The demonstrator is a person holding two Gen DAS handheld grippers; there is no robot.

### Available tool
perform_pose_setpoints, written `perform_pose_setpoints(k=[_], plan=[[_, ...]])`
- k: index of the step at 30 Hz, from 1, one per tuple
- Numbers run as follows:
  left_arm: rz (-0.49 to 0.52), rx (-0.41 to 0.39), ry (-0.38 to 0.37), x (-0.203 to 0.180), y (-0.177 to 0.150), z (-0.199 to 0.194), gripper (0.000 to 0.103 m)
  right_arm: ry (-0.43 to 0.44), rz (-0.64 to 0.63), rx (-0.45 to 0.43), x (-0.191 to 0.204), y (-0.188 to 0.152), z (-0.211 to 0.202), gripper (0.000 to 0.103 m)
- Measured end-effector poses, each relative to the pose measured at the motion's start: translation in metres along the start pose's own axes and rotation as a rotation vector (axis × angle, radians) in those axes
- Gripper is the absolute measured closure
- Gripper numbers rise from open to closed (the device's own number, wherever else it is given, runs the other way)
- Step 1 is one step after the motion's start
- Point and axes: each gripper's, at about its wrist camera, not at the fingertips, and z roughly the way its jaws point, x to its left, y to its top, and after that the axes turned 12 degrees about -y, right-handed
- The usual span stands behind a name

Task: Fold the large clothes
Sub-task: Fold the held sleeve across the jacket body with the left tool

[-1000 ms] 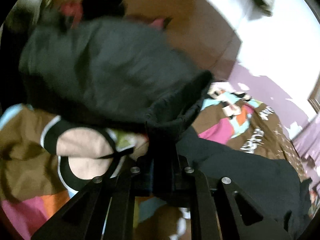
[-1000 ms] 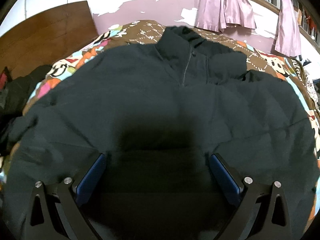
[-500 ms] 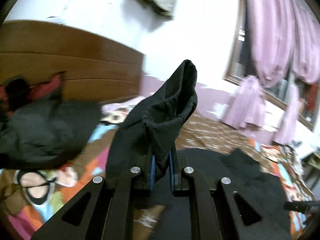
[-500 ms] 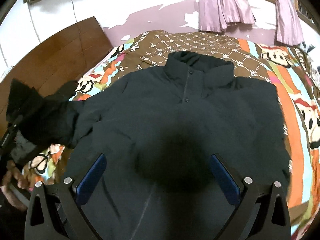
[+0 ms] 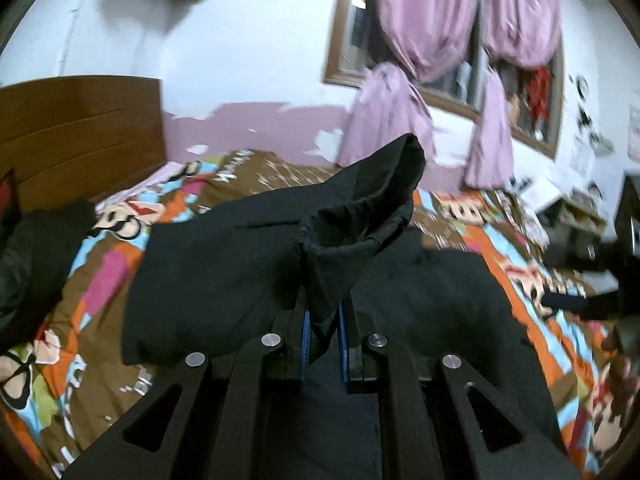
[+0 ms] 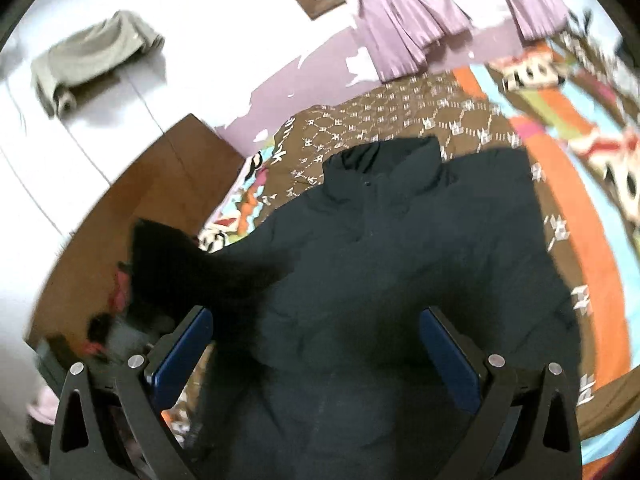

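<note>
A large black padded jacket [image 6: 400, 264] lies face up on the bed, collar [image 6: 380, 160] toward the far wall. My left gripper [image 5: 323, 320] is shut on the cuff of its left sleeve [image 5: 352, 216] and holds the sleeve lifted above the jacket body [image 5: 432, 296]. The raised sleeve also shows in the right wrist view [image 6: 188, 264] at the left. My right gripper [image 6: 316, 344] is open and empty, hovering above the jacket's lower middle.
A patterned brown, orange and blue bedspread [image 6: 580, 216] covers the bed. A wooden headboard [image 5: 76, 132] stands at the left, with another dark garment [image 5: 28, 264] piled beside it. Purple curtains [image 5: 432, 64] hang at a window on the far wall.
My left gripper has carried the sleeve cuff rightward over the jacket body and turned toward the window. My right gripper has risen and tilted left, still open.
</note>
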Motion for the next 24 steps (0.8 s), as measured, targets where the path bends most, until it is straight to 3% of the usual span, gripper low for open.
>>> perform_pose_setpoints(k=[6,10,12,14,21,23,24], plan=[[0.136,0.097,-0.053,-0.053,-0.034,0.033,0.094,0.057,0.043,0.039,-0.018,-0.005,0.005,0.0],[0.211,0.152,-0.091,-0.074,-0.063,0.051,0.094,0.07,0.066,0.076,-0.024,-0.013,0.014,0.006],[0.24,0.173,-0.104,-0.082,-0.074,0.057,0.094,0.062,0.07,0.104,-0.025,-0.018,0.018,0.018],[0.251,0.189,-0.118,-0.086,-0.081,0.062,0.094,0.029,0.065,0.136,-0.026,-0.023,0.024,0.044],[0.288,0.223,-0.147,-0.09,-0.097,0.072,0.094,-0.034,0.085,0.182,-0.032,-0.032,0.034,0.071],[0.29,0.228,-0.157,-0.091,-0.1,0.073,0.094,-0.059,0.077,0.185,-0.034,-0.031,0.034,0.087],[0.286,0.231,-0.166,-0.09,-0.1,0.074,0.094,-0.067,0.075,0.185,-0.035,-0.031,0.035,0.09]])
